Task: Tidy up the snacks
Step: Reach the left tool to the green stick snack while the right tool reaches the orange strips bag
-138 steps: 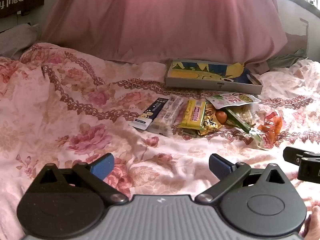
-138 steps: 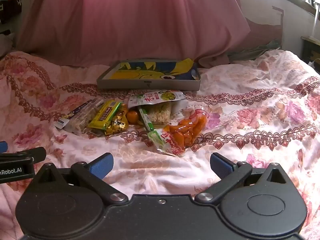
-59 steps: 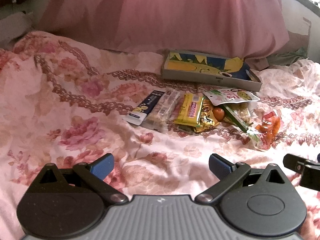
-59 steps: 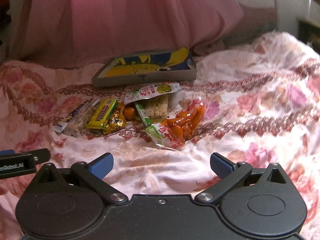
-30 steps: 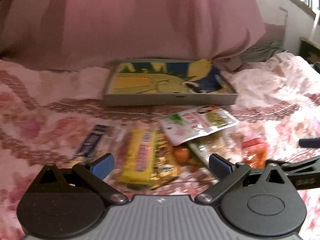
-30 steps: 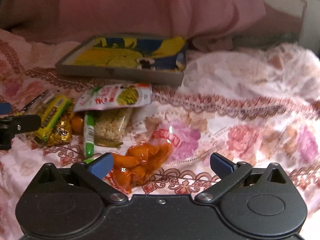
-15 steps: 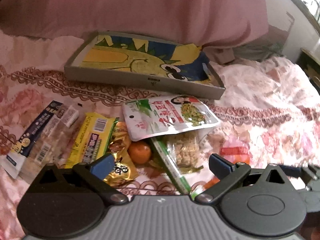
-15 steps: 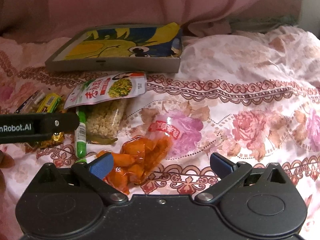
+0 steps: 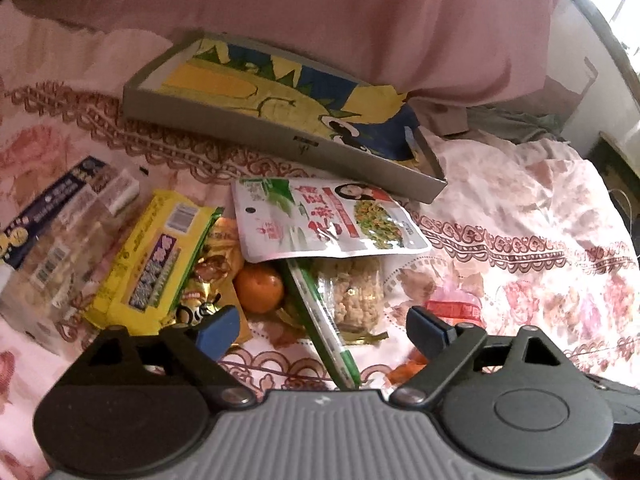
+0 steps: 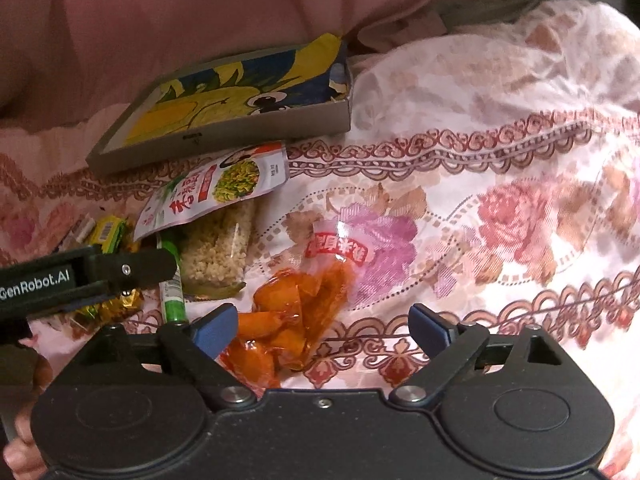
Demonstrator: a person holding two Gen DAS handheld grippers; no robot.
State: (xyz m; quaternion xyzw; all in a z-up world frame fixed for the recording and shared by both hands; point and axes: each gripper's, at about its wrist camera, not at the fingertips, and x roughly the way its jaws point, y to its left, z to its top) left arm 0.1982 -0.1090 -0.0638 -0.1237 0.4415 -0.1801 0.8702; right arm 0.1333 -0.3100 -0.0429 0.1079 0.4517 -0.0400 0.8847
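left claw [image 9: 322, 326]: released, jaws just narrowed, green stick [image 9: 324, 328] and rice bar [image 9: 354, 292] lying between them, unpinched. right claw [image 10: 320, 326]: released, jaws likewise just narrowed, orange bag [image 10: 296, 312] at its left finger. snacks heaped before the tray [image 9: 280, 140]. advise centring each claw on one packet before clenching. only the left view shows the orange [image 9: 259, 288]; only the right shows the whole bag.

The white pouch [image 9: 328, 220] covers the top of the rice-crisp bag [image 9: 354, 292]; at lower centre, the gripper body hides the green stick's [image 9: 324, 320] end.
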